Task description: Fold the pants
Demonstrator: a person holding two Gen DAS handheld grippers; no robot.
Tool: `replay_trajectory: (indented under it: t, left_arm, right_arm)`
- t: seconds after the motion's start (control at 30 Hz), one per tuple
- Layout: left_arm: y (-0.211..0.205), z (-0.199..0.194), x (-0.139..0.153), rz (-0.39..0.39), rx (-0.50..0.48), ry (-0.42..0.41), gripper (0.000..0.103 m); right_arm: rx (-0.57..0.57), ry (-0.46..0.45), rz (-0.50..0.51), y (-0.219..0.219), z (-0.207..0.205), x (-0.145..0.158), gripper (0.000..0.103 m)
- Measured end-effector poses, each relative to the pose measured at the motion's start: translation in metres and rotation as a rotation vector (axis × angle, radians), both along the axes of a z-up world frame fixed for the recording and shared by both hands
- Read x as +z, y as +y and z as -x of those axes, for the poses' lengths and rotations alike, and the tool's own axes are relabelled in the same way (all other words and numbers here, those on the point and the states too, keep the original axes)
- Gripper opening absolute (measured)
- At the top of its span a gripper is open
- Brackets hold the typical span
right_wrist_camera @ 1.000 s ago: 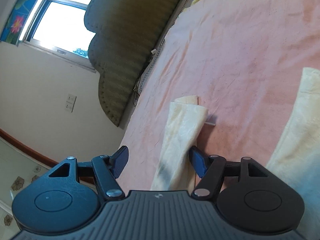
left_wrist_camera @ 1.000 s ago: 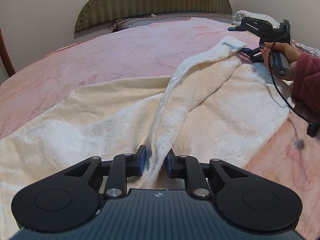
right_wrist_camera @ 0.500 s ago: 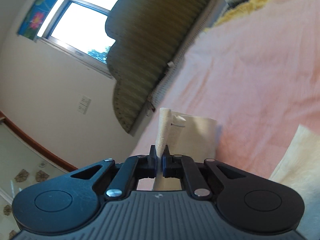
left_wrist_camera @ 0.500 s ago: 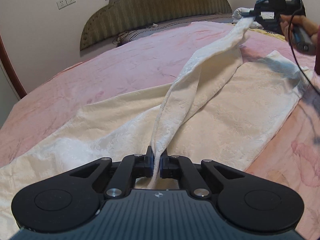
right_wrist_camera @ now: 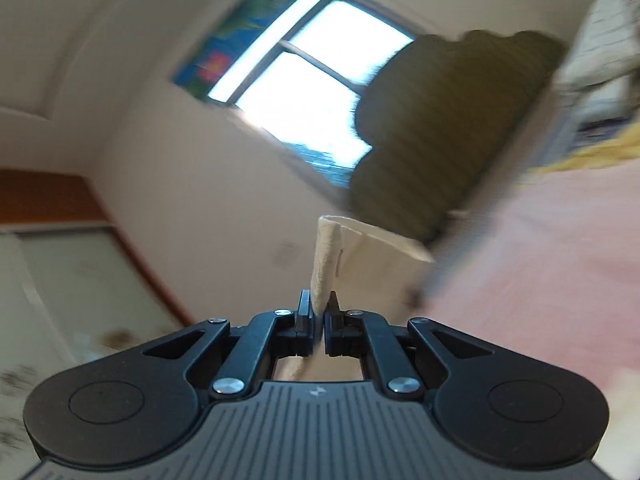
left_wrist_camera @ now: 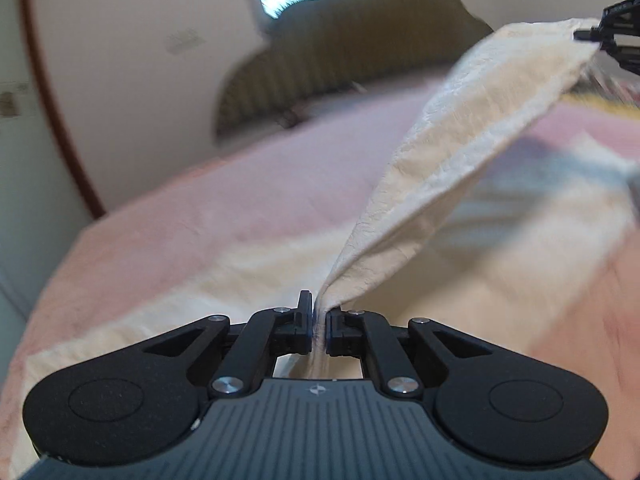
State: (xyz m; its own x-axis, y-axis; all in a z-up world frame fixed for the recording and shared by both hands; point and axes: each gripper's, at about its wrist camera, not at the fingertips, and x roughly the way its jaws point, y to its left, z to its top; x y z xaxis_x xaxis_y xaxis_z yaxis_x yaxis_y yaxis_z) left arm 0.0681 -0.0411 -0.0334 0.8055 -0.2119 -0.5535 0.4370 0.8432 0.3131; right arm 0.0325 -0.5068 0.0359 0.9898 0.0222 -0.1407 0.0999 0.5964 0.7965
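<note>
At the bottom centre of the left wrist view, the left gripper (left_wrist_camera: 319, 330) is clamped on a pinch of the cream pants (left_wrist_camera: 452, 160). From there one pant leg is stretched taut toward the upper right of the frame, where the right gripper (left_wrist_camera: 592, 36) is closed on its hem. The rest of the pants lies on the pink bedspread (left_wrist_camera: 200, 216). Equal tension is to be maintained, and both edges are to be carried across together so that no twist is formed.

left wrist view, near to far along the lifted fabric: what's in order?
Left tongs shut on the pants → raised cream pant leg stretched taut up and right → right tongs gripping its far end. Behind: pink bedspread, headboard.
</note>
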Motion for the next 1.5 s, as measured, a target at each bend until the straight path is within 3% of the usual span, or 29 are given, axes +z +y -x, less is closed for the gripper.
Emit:
replay_trajectory:
  t: [0.1,0.23,0.4,0.53,0.6,0.73,0.8,0.9,0.97,1.03,1.1,1.13,1.2,1.27,1.33,1.4,1.5]
  left_arm:
    - [-0.007,0.01,-0.012,-0.023,-0.058,0.025,0.009]
    - [-0.006,0.011,-0.009,-0.023,-0.061,0.01,0.009]
    - [-0.004,0.021,-0.003,-0.017,-0.103,0.034,0.009]
    - [-0.011,0.014,-0.024,-0.067,-0.124,0.096,0.011]
    - [-0.015,0.018,-0.026,-0.1,-0.138,0.067,0.011]
    - [-0.006,0.015,-0.02,-0.065,-0.149,0.092,0.014]
    - [-0.005,0.017,-0.018,-0.061,-0.161,0.099,0.023]
    - [-0.003,0.027,-0.011,-0.057,-0.19,0.079,0.032]
    - [-0.003,0.032,-0.005,-0.049,-0.208,0.076,0.044]
    - [-0.003,0.037,0.001,-0.035,-0.231,0.075,0.046]
    - [-0.002,0.042,0.006,-0.024,-0.248,0.07,0.048]
    - [0.0,0.045,0.009,-0.018,-0.254,0.067,0.051]
    - [0.005,0.049,0.014,0.002,-0.258,0.066,0.054]
    - [0.014,0.05,0.018,0.019,-0.235,0.065,0.056]
    - [0.026,0.049,0.021,0.037,-0.193,0.062,0.059]
    - [0.041,0.044,0.022,0.069,-0.123,0.067,0.061]
    - [0.061,0.029,0.02,0.107,0.017,0.092,0.061]
  right_arm:
    - [-0.068,0.187,-0.131,-0.012,0.035,-0.061,0.005]
    - [-0.11,0.255,-0.191,-0.014,0.066,-0.096,0.005]
    - [-0.097,0.243,-0.149,-0.012,0.085,-0.083,0.005]
    - [-0.081,0.369,-0.063,-0.011,0.079,-0.095,0.006]
    - [-0.098,0.413,-0.083,-0.011,0.081,-0.106,0.006]
    - [-0.117,0.426,-0.124,-0.014,0.088,-0.112,0.009]
    - [-0.206,0.454,-0.088,-0.015,0.097,-0.101,0.017]
    - [-0.38,0.492,0.11,-0.001,0.105,-0.072,0.025]
    - [-0.273,0.428,0.254,0.022,0.097,-0.052,0.025]
    - [-0.037,0.405,0.368,0.054,0.076,-0.041,0.032]
    - [0.259,0.429,0.414,0.088,0.048,-0.047,0.05]
    - [0.343,0.445,0.435,0.102,0.039,-0.052,0.05]
    - [0.41,0.529,0.519,0.123,0.021,-0.067,0.05]
    - [0.37,0.553,0.583,0.129,0.016,-0.074,0.05]
    - [0.301,0.567,0.586,0.134,0.018,-0.065,0.052]
    - [0.341,0.496,0.643,0.158,0.02,-0.049,0.053]
    - [0.581,0.37,0.697,0.215,0.009,-0.032,0.056]
